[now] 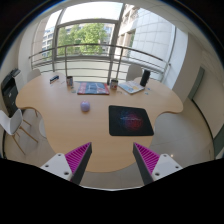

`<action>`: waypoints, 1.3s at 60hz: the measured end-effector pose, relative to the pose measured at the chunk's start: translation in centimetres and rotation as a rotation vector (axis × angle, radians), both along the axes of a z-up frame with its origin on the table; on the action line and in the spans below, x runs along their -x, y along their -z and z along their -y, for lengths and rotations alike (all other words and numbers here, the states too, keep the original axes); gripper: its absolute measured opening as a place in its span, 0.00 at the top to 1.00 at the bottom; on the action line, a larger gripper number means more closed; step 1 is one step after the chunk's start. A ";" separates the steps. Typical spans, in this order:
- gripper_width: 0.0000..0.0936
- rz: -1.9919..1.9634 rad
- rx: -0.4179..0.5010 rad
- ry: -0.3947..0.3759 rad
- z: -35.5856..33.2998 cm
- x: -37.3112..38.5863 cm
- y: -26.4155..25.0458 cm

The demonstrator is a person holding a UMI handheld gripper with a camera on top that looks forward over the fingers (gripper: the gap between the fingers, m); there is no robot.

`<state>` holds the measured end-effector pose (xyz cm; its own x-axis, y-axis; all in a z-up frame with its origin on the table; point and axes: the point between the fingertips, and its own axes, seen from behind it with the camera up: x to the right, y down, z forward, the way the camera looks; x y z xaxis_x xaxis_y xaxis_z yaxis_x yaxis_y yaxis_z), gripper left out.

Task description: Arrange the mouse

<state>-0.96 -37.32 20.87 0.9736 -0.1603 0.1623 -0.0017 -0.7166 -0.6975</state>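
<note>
One pale wooden table (60,120) with a curved edge carries one square black mouse mat (131,120) with a coloured centre, one small greyish rounded mouse (85,106), one flat purple-and-red book-like item (93,88) and one open white laptop (132,86). One two-finger gripper (113,160) shows two magenta pads (77,158), spread apart. Two white chairs (14,125) stand beside the table.

1. Gripper (112,160) held above the near edge of a round wooden table (60,120); fingers spread apart, nothing between the pink pads (78,156).
2. Black mouse pad (131,119) beyond the fingers, slightly right.
3. Small mouse (85,106) farther off, left of the pad, well apart from the gripper.
4. Laptop (131,87) at far right, book (92,88) at far centre.
5. Chair (14,122) at left; windows (90,35) behind.
</note>
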 end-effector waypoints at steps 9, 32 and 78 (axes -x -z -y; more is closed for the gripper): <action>0.09 -0.014 0.018 0.001 -0.1 0.5 1.4; 0.09 -0.112 -0.009 -0.086 -8.7 8.6 11.7; 0.39 -0.124 -0.095 -0.119 -42.2 9.1 22.5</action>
